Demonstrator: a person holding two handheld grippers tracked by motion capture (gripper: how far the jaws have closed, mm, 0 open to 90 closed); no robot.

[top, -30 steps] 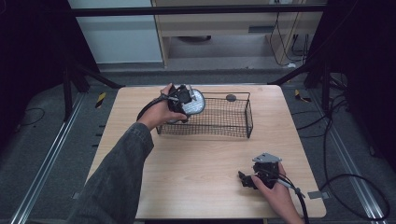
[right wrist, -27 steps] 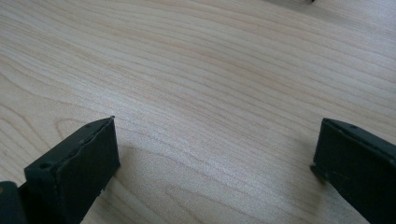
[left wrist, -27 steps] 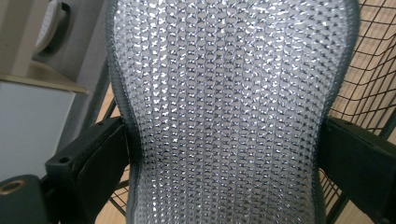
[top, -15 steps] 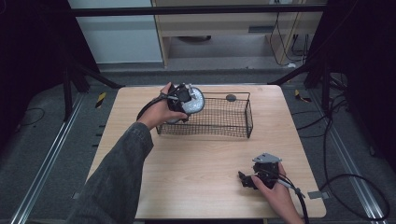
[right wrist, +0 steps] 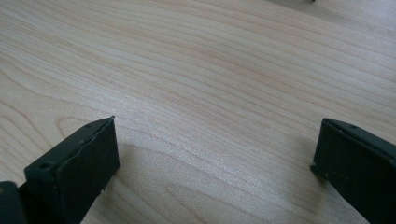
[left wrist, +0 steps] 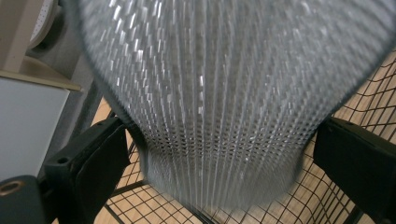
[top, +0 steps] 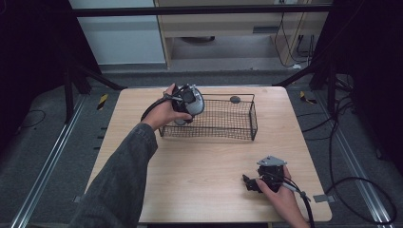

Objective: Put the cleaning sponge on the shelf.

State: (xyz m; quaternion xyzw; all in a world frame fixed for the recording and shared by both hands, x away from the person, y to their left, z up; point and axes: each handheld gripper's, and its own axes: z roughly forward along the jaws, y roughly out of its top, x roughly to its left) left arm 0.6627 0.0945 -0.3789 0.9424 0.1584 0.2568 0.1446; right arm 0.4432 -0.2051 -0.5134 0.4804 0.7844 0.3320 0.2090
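The left gripper holds a silvery mesh cup over the left end of the black wire basket, which stands toward the far side of the wooden table. In the left gripper view the cup is a rounded, finely woven metal thing, wide at the top and narrowing toward its base, its weave glinting in vertical ribs; it sits between the two black jaws, which stand wide apart and appear to press its flanks, though blur at the edges makes the contact hard to confirm. The basket's grid shows below and behind it. The right gripper rests low near the table's near right corner, its jaws spread wide with nothing but bare wood between them. Compared with half a second ago, both grippers and the cup sit in the same places.
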